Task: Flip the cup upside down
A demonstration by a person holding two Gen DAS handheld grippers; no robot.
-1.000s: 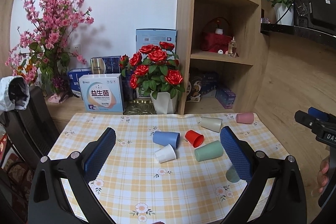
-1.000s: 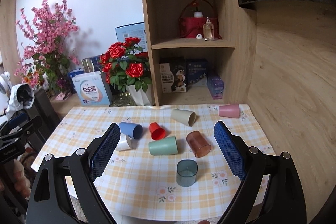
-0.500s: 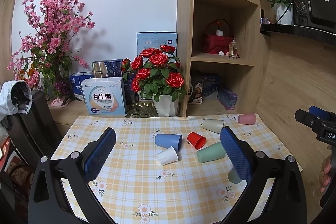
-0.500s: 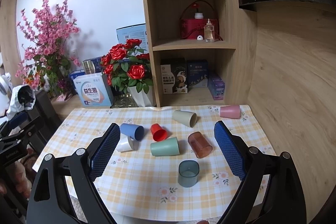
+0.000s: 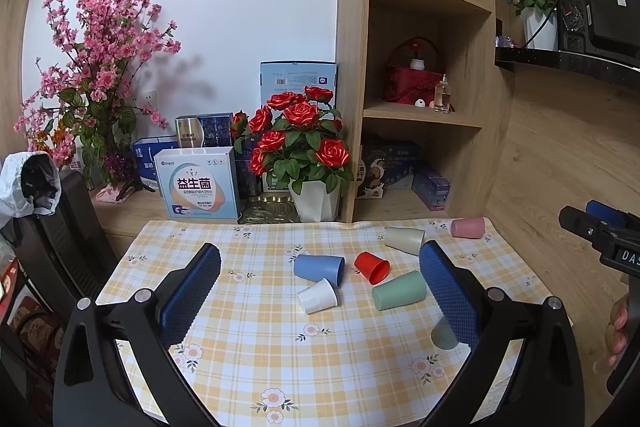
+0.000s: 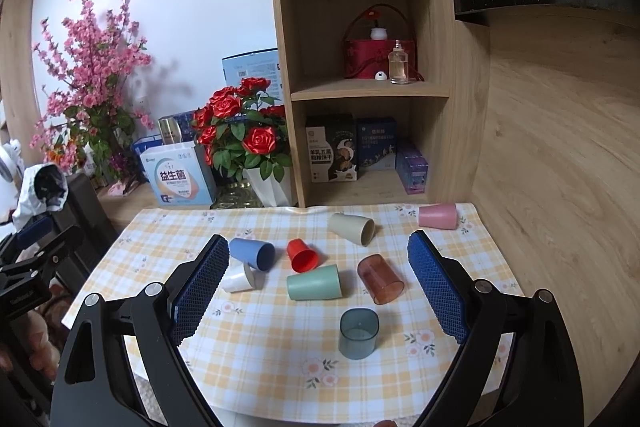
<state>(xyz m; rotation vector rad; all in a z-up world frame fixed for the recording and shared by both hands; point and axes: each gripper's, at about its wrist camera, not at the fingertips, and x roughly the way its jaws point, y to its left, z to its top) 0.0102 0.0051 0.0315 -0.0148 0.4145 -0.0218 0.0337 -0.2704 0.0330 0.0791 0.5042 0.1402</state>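
Observation:
Several plastic cups lie on their sides on the checked tablecloth (image 6: 280, 347): blue (image 6: 253, 253), white (image 6: 238, 279), red (image 6: 303, 255), green (image 6: 315, 283), beige (image 6: 352, 227), pink (image 6: 438, 215) and brown (image 6: 379, 284). A dark teal cup (image 6: 359, 333) stands upright nearest the front. My right gripper (image 6: 316, 295) is open and empty, held back above the front edge. My left gripper (image 5: 320, 291) is open and empty; the blue (image 5: 319, 268), white (image 5: 317, 295), red (image 5: 372, 267) and green (image 5: 399, 291) cups lie ahead of it.
A white pot of red roses (image 6: 244, 143), boxes (image 6: 178, 175) and a pink blossom plant (image 6: 92, 83) stand behind the table. A wooden shelf unit (image 6: 360, 67) rises at the back right. A wood-panelled wall (image 6: 560, 167) bounds the right side. A dark chair (image 5: 52, 227) stands left.
Both grippers have drawn back and risen slightly, so the cups appear a little lower and farther. No cup has moved. Both jaws stay open.

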